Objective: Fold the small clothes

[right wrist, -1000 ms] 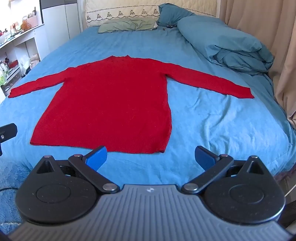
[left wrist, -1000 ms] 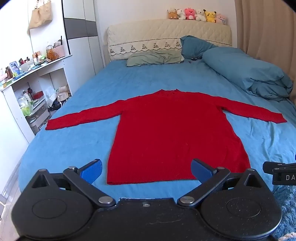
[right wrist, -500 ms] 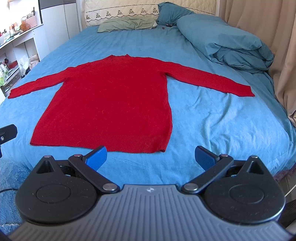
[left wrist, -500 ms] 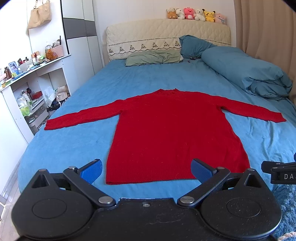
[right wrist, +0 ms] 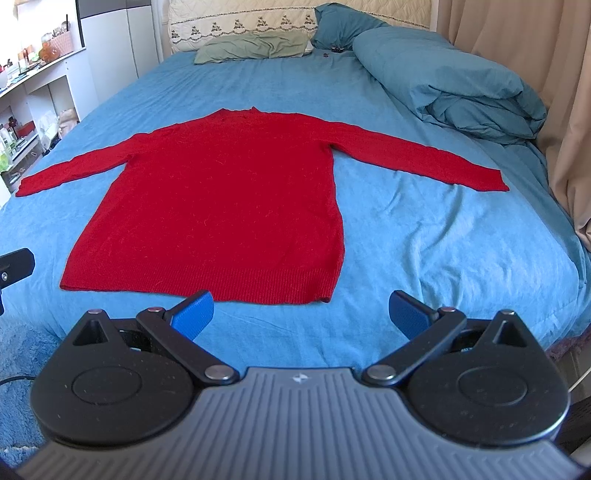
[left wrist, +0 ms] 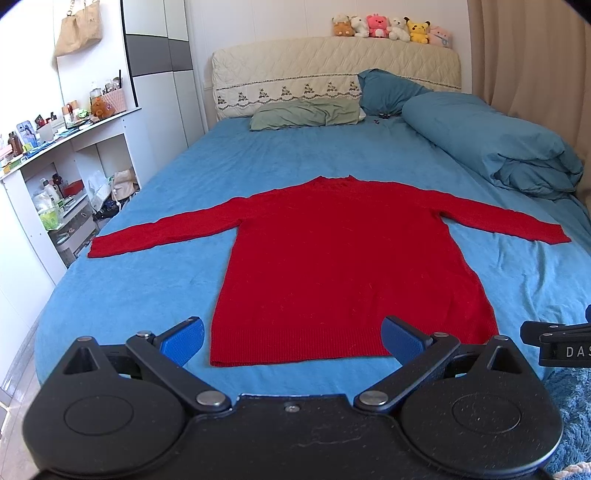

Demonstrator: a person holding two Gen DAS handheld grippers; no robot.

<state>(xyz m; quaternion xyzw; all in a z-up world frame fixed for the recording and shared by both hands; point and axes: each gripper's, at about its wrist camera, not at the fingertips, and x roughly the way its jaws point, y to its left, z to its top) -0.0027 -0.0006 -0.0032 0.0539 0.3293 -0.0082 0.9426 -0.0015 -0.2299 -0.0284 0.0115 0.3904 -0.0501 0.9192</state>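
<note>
A red long-sleeved sweater [left wrist: 343, 266] lies flat on the blue bedsheet [left wrist: 147, 288], collar toward the headboard [left wrist: 332, 70] and ribbed hem toward the foot of the bed, both sleeves stretched out sideways. The left gripper [left wrist: 291, 338] hangs at the foot of the bed just short of the hem, its blue-padded fingers [left wrist: 183, 339] spread wide with nothing between them; in its view the hem's left corner sits just beside the left pad and the right pad overlaps the hem's right part. The right gripper [right wrist: 301, 312] is likewise wide apart and empty, set near the hem's right corner, with its left pad [right wrist: 194, 312] overlapping the hem edge in that view and its right pad over bare sheet; whether any pad touches the fabric cannot be told. A folded blue duvet [right wrist: 454, 81] is piled along the right side of the bed, well apart from the sweater's right sleeve [right wrist: 424, 158]. A green pillow [left wrist: 306, 114] and a blue pillow [left wrist: 384, 90] rest against the headboard, and a row of plush toys [left wrist: 391, 27] sits on top of it. White shelves [left wrist: 62, 147] crowded with bottles and small items stand to the left of the bed, with a beige bag [left wrist: 77, 31] hanging on the wall above.
</note>
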